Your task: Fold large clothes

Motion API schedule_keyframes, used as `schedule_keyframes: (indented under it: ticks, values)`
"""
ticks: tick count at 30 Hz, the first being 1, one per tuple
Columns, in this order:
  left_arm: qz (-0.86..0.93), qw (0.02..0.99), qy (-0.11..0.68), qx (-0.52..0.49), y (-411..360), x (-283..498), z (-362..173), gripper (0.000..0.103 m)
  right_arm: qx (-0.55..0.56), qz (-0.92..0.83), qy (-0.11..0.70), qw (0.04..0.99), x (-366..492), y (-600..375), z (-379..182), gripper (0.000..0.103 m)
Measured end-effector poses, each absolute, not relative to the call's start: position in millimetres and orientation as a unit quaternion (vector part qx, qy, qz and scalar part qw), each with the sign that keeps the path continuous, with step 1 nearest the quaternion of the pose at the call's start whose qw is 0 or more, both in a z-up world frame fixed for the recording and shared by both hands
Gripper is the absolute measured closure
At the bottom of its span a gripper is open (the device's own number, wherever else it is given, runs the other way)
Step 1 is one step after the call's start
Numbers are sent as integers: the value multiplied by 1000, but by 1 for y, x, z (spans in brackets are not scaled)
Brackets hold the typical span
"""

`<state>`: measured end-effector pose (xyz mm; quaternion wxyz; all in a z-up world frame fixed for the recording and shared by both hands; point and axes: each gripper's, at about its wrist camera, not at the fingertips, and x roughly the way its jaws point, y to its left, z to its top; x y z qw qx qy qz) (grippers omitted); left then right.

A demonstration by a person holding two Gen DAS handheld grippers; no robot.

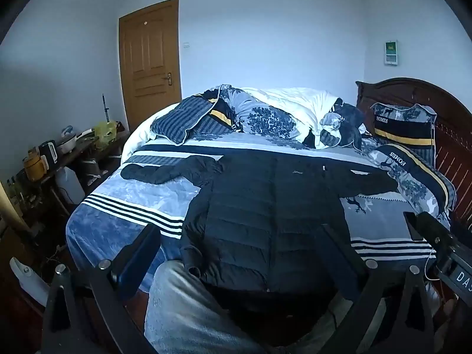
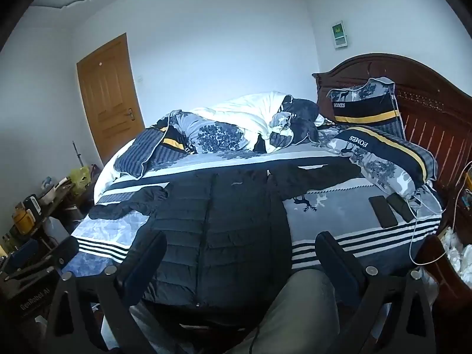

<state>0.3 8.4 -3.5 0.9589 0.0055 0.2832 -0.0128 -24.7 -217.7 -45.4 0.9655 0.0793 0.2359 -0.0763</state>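
Since the jacket [image 1: 265, 206] lies flat on the bed [image 1: 124, 194], front up, sleeves spread, start with one sleeve: pinch the cuff, carry it across the chest. Left gripper [image 1: 236, 253] and right gripper [image 2: 239, 256] both spread wide, holding nothing, hovering short of the hem (a trouser leg hides the near edge). Far collar hard to read against dark bedding.

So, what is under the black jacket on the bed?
The jacket lies spread on the patterned bedcover, which shows all around it. Anything directly beneath the jacket is covered and cannot be seen.
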Motion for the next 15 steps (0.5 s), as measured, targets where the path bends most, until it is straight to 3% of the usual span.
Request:
schedule_keyframes:
  ticks: [15]
  values:
    - [-14, 959, 282, 8, 8, -2, -7, 0, 75, -77, 238, 965, -21, -215, -45, 1]
